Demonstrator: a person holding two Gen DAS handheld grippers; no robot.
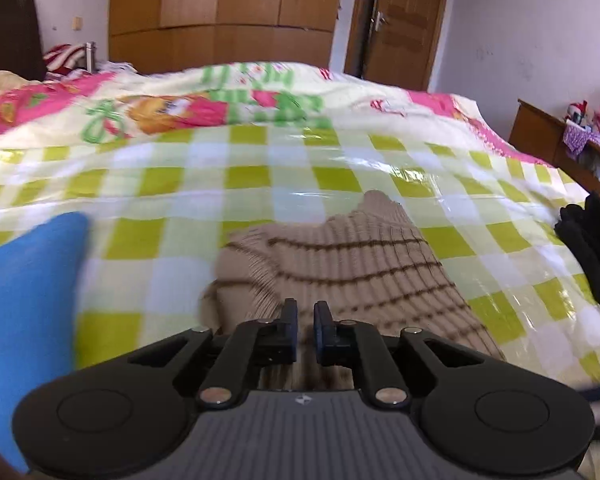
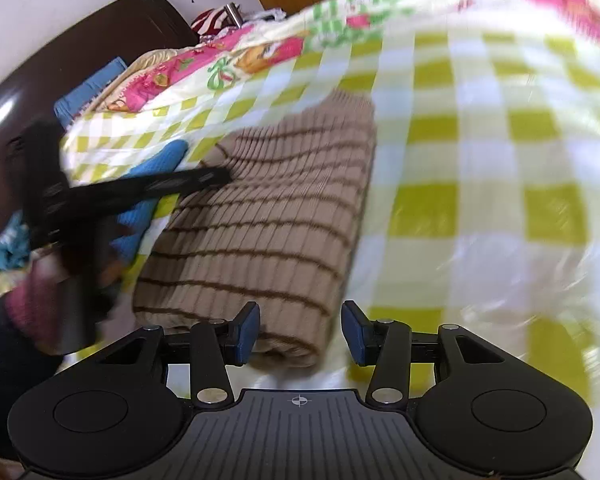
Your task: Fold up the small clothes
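Note:
A beige ribbed garment with thin brown stripes lies folded into a long strip on the green-and-white checked sheet. My left gripper stands at its near edge, jaws almost together, with beige fabric filling the narrow gap and bunching up beside the fingers. In the right wrist view the garment runs away from me, and the blurred left gripper meets its left edge. My right gripper is open at the garment's near end. The rolled edge lies between the pads, clear of the right one.
A blue cloth lies left of the garment and also shows as a blue cloth under the left gripper. A black item sits at the bed's right edge. A cartoon quilt covers the far bed. A pink sleeve is low left.

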